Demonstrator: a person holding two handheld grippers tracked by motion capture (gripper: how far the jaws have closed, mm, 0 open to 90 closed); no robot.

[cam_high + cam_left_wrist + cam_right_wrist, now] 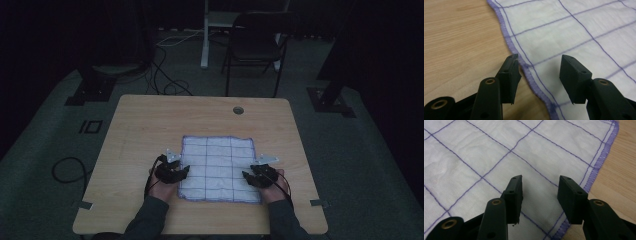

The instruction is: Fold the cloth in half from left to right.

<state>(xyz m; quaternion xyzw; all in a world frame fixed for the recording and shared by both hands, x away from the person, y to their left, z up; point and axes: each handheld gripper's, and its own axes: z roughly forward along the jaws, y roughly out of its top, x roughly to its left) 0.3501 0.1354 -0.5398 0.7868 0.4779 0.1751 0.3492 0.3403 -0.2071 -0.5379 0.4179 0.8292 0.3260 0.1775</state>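
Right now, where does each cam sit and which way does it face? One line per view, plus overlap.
High view: above the person's side, facing forward and down on the table; forearms, left gripper and right gripper flank the cloth.
Left gripper view: rides that gripper, looking along open jaws straddling the cloth's purple hem.
Right gripper view: rides that gripper, open jaws over the cloth beside its hem.
Shared: all three show the cloth and wooden tabletop.

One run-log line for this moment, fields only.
scene: checked cloth flat on table | left gripper: open, astride cloth's edge | right gripper: open, over cloth near its edge | held: nothing
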